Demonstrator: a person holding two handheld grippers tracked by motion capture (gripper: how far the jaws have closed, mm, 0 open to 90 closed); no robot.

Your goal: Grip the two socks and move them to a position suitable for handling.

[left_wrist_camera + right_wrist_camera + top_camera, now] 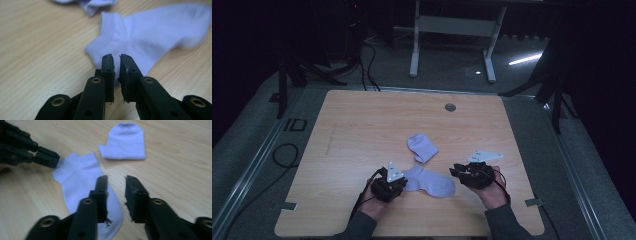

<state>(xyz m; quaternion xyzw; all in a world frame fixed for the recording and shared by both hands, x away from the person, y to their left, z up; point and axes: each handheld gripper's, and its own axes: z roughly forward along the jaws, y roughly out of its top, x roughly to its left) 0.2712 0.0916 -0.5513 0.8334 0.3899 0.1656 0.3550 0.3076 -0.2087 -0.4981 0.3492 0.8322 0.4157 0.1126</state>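
A: Nearest the table's front edge, what are the two hands doing?

B: The left gripper (398, 186) sits at about seven o'clock from the table's middle, its tips at the cuff end of the flat sock (430, 182). In the left gripper view its jaws stand a narrow slit apart, with nothing pinched between the pads; the sock's (140, 37) heel edge lies just beyond and beneath the tips.

A: And the other one?

B: The right gripper (457, 171) is at about five o'clock, just off the sock's toe end. In its own view (116, 187) the jaws are parted with bare wood between them; the sock (80, 182) lies under and left of the left-hand jaw, not clamped.

A: So the sock is loose?

B: Yes, it lies flat on the wooden table (362, 125) between the two grippers.

A: Anything farther back?

B: A folded sock (422, 147) at roughly twelve o'clock from the flat one, almost touching its cuff. Beyond that, a round grommet (450, 107) near the table's far edge
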